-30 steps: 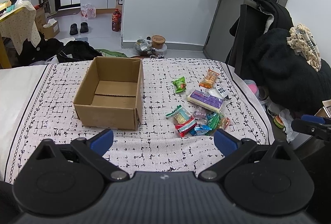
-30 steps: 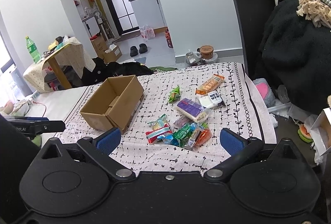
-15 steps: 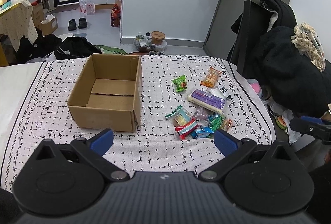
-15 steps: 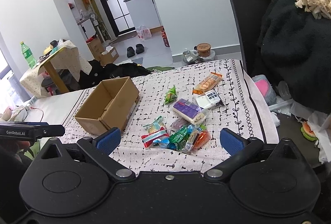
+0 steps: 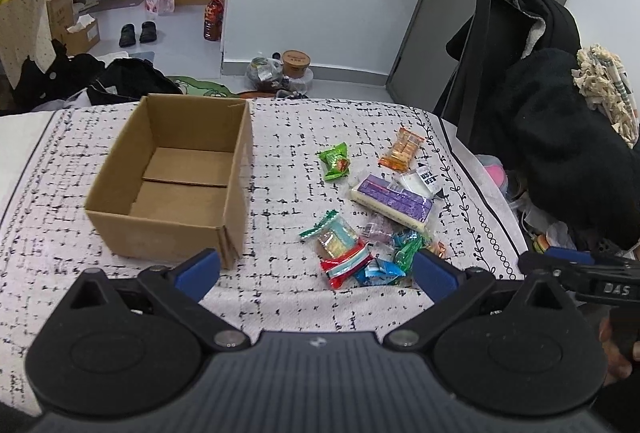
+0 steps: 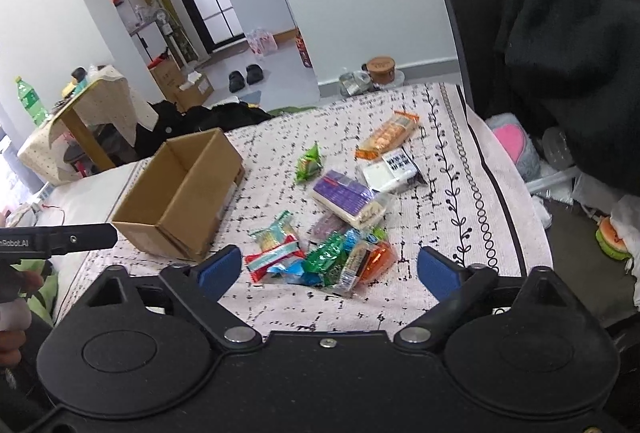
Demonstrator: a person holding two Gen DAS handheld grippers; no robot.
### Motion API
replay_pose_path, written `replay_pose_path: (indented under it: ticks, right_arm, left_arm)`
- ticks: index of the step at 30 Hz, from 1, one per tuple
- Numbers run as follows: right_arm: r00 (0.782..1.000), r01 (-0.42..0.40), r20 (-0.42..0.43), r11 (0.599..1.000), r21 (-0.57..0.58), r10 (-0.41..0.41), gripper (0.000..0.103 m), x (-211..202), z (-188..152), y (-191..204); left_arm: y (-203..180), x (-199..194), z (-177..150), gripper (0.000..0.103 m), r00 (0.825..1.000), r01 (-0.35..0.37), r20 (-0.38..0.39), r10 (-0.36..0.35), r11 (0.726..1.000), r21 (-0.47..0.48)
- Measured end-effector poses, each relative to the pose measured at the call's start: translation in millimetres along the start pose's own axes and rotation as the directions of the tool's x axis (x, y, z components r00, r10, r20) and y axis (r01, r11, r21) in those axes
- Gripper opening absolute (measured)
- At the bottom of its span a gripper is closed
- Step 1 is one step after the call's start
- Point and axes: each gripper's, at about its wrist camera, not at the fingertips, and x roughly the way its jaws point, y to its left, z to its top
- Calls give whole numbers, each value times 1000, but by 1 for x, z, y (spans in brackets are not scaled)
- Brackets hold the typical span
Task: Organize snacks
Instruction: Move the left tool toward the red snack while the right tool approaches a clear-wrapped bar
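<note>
Bedspread [image 5: 288, 137] now fills more of frame: both hand-held grippers, left [image 5: 316, 271] and right [image 6: 330, 269], fingers apart, empty, closer to snack pile [image 6: 320, 257]; box [image 5: 172, 173] empty.

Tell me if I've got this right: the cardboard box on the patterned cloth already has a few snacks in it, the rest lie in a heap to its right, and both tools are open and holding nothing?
Not quite. The cardboard box is empty; the left wrist view shows only its bare bottom flaps. The rest holds: the snacks lie to its right on the patterned cloth, and the left tool and right tool are open and hold nothing.
</note>
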Motion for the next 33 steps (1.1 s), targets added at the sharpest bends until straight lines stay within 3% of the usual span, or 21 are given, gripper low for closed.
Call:
replay_pose_path:
  ticks: [7,13,23,33]
  right_arm:
    - [998,6,-69,999,38,-3,68,29,-2,-11]
    - [995,10,-101,998,56,-4,61,54,-2,-14]
    - [988,19,-153,999,39,-13,58,83,-2,-21]
    - [980,23,-197,999,27,-17,57,109,-5,-27]
  left_arm:
    - [-3,31,4,100,1000,26,-16,-26,1000,1]
    - [-2,58,5,92,998,54,-40,-54,999,3]
    - [-6,97,3,76,992,90,-94,-86,995,40]
    - [-8,135,-3,70,979,128,-172,-114,989,71]
